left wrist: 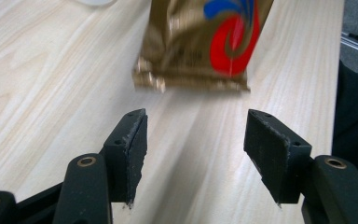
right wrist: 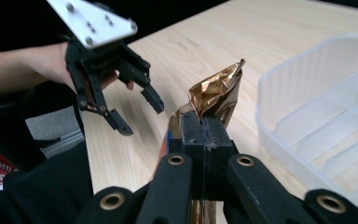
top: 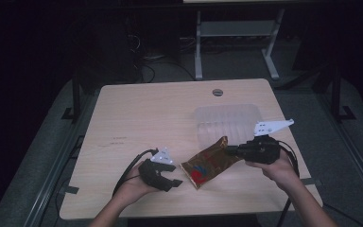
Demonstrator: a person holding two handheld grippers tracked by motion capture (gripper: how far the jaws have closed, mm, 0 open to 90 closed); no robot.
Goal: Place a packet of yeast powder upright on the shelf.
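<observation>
- The right gripper [top: 230,150] is clenched on the upper end of a gold foil snack packet [top: 209,163], its jaws pressed together on the crumpled foil, as the right gripper view [right wrist: 205,122] shows close up.
- The gold foil snack packet hangs slanted in the high view, its pinched end toward 2 o'clock and its lower end, with a red and blue swirl printed on it, toward 8 o'clock, low over the tabletop [top: 142,113].
- Whether that lower end touches the wood cannot be told.
- The left gripper [top: 177,183] is released, jaws spread wide with nothing between them, held in the person's left hand [top: 133,185] just to 9 o'clock of the packet's lower end.
- In the left gripper view [left wrist: 193,135] the sealed bottom edge of the packet [left wrist: 200,44] lies at 12 o'clock, just beyond the parted jaws and apart from them.
- A clear plastic container [top: 228,122] with a ridged bottom sits on the tabletop at 12 o'clock of the packet, nothing in it.
- In the right gripper view the same container [right wrist: 326,112] stands at 3 o'clock of the clenched jaws, near the packet [right wrist: 216,91] but apart from it.
- A round grey cable port [top: 217,91] is set in the tabletop near its far edge, at 12 o'clock of the container.
- The person's right hand [top: 276,168] holds the right gripper near the tabletop's 4 o'clock side.
</observation>
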